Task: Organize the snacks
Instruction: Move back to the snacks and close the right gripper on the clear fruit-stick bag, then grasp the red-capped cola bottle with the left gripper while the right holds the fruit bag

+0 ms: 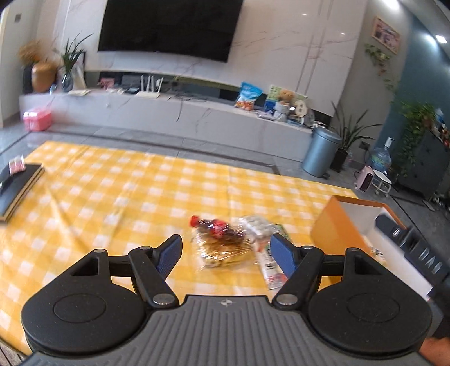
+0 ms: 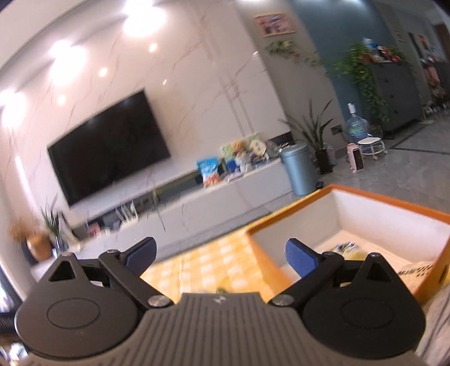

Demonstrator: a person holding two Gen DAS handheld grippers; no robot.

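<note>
Both sets of jaws were seen spread wide and empty: the left gripper (image 1: 226,254) over the clear-wrapped snack packets (image 1: 225,243) on the yellow checked cloth (image 1: 112,183), the right gripper (image 2: 220,257) by the orange box (image 2: 365,197). A sound pick would be made by straddling one packet squarely before closing. Snacks already lying in the box were shown only in the right wrist view.

Both views bright, daylit-looking room plus ceiling spotlights (image 2: 140,17) blown out to white glare on the glossy marble wall (image 2: 197,93). Heavy motion blur: checked cloth (image 1: 112,180) smeared, snack packets (image 1: 225,242) soft, far shelf clutter mushy. Gripper bodies near the lens stay sharp. Strong fisheye bending, dark vignette at the corners, shadows faint
</note>
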